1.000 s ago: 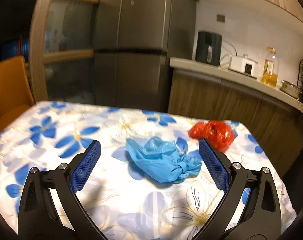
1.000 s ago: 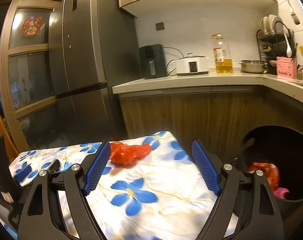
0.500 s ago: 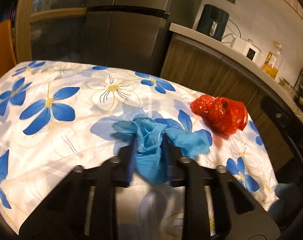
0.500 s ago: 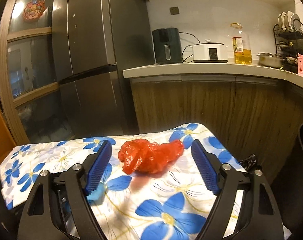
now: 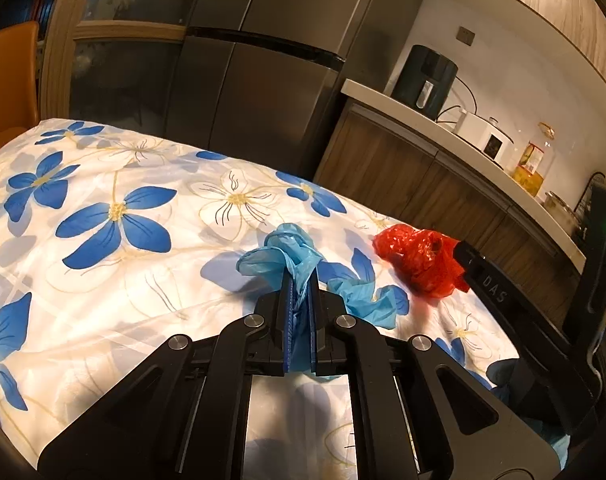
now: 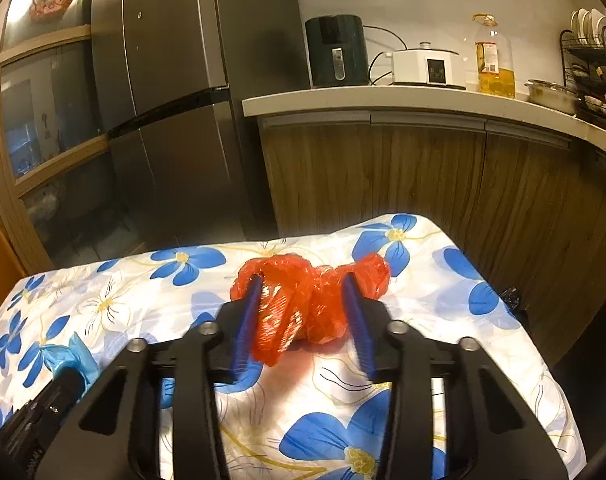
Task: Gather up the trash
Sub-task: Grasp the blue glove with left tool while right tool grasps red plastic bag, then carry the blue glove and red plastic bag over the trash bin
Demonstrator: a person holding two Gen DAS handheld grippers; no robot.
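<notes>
while fingers (image 6: 353, 300) closing, red bag (image 6: 315, 304) between

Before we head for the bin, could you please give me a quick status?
Left gripper shut on blue bag. Right gripper closing around red bag. Nothing in the way.

Both grippers, left gripper (image 5: 299, 280) and right gripper (image 6: 303, 292), are black with ribbed blue pads (image 6: 245, 320) and silver screws (image 5: 255, 321) behind them.
</notes>
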